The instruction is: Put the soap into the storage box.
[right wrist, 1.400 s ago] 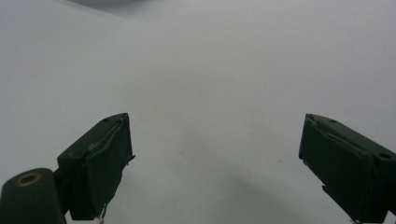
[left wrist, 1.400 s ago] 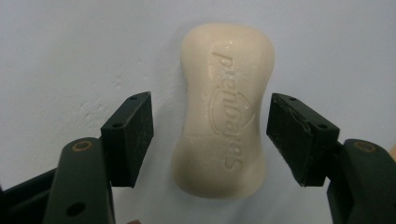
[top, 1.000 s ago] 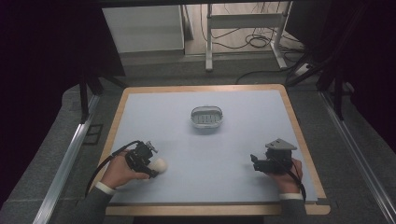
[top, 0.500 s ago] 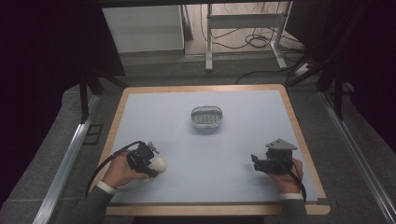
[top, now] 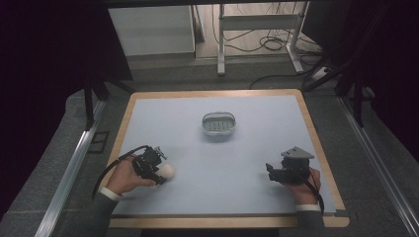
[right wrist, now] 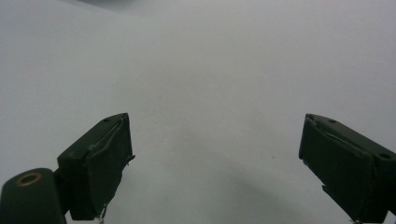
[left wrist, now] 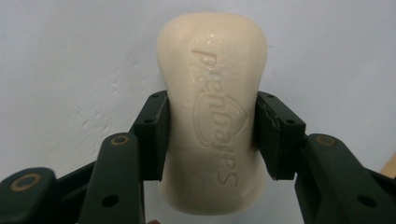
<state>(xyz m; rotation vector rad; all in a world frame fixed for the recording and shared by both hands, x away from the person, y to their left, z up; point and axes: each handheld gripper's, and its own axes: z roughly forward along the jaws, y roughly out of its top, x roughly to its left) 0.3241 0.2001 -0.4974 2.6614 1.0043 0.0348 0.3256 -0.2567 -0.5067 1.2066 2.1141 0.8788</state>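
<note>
- Left hand-held gripper point(top: 159, 170): jaws have just closed and now pinch the cream soap bar point(left wrist: 213, 112) by its narrow waist, low over the desk point(top: 247, 163).
- Soap dish point(top: 219, 124): well beyond both hand-held grippers, between them.
- Right hand-held gripper point(top: 272, 171): jaws spread, nothing between.

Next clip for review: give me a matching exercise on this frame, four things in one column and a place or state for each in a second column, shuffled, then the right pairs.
Things:
1. bar of soap
2. soap dish
3. left gripper
4. right gripper

Places or states:
A. jaws spread wide over bare table, nothing between them
B. cream-coloured, with raised lettering, pinched at its waist
C. grey, sitting alone near the middle of the table
D. closed on the soap at the near left of the table

Pairs: 1-B, 2-C, 3-D, 4-A
</note>
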